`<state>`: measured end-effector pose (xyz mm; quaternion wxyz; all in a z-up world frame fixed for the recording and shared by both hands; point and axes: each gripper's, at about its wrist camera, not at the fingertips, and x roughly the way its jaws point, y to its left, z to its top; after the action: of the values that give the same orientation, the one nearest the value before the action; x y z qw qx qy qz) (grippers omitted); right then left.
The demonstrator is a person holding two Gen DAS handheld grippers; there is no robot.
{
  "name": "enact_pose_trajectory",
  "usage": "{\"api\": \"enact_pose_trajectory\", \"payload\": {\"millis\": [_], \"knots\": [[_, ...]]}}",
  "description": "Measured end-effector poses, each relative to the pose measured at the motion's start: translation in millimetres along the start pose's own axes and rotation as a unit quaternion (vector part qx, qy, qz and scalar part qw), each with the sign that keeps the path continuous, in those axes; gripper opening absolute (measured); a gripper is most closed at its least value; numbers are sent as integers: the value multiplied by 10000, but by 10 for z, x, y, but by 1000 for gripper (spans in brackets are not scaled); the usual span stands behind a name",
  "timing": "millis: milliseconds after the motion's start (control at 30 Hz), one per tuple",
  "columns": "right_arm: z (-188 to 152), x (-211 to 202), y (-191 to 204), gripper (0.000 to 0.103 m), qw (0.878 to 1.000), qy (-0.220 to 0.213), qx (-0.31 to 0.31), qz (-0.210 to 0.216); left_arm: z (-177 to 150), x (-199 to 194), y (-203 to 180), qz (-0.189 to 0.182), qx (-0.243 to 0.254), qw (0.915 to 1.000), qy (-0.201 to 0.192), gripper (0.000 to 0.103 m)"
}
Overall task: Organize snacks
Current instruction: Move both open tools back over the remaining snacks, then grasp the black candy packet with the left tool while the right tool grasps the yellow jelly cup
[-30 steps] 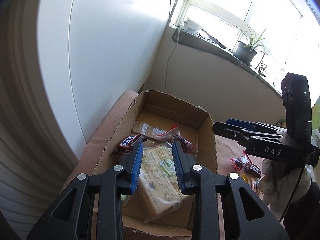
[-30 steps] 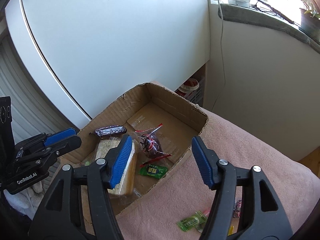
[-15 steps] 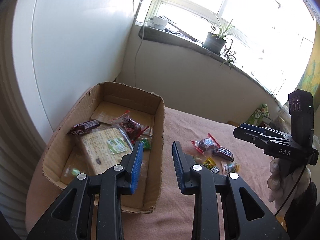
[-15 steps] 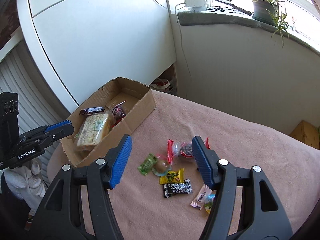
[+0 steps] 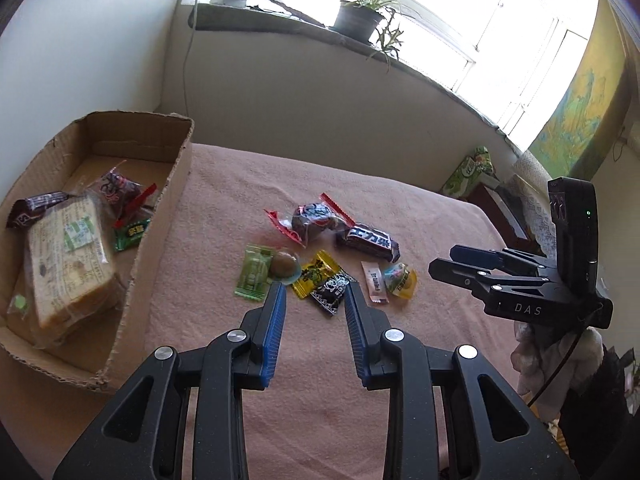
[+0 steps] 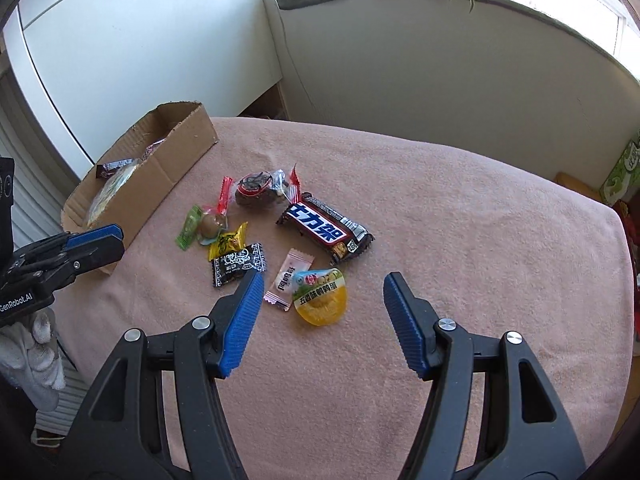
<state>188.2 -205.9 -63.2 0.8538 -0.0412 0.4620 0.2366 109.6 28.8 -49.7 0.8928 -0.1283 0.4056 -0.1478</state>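
Just ahead of the right tool (image 6: 320,280), whose jaws stand well apart and empty, lies a domed yellow jelly cup (image 6: 320,300) on the pink-covered surface (image 6: 460,208). Beyond it sits a dark chocolate bar (image 6: 326,228). The left tool (image 5: 314,294), jaws a narrow gap apart with nothing between them, points at a black sachet (image 5: 332,288) and a yellow sachet (image 5: 316,274). To its left stands a cardboard box (image 5: 160,216), already holding a wrapped bread slab (image 5: 68,256). These snacks look light; their glossy film wrappers are probably slippery and crinkly. The bar seems firm enough to pinch across its middle. The cup likely needs a gentle grip across its rim.
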Motion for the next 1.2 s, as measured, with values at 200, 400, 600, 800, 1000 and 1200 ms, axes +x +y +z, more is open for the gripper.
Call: {"api": "enact_pose_trajectory", "payload": {"millis": [200,400,600,800,1000,1200], "knots": [[-59,176,8,65,9999,146,-61,59,-52,279,-164,-100,196,9992,326,29],[-60,302,28,65,9996,236,-107,114,-74,539,-254,-167,369,9969,668,29],[-67,396,-36,61,9994,280,-42,207,-40,746,-257,-10,477,9954,831,29],[-94,478,-50,59,9988,363,-44,321,13,863,-265,54,685,9930,962,29],[-72,574,-56,59,9987,418,-77,291,27,984,-420,193,1041,9895,980,29],[-51,587,-44,58,9986,438,-202,237,14,1026,-547,302,1390,9852,959,29]]}}
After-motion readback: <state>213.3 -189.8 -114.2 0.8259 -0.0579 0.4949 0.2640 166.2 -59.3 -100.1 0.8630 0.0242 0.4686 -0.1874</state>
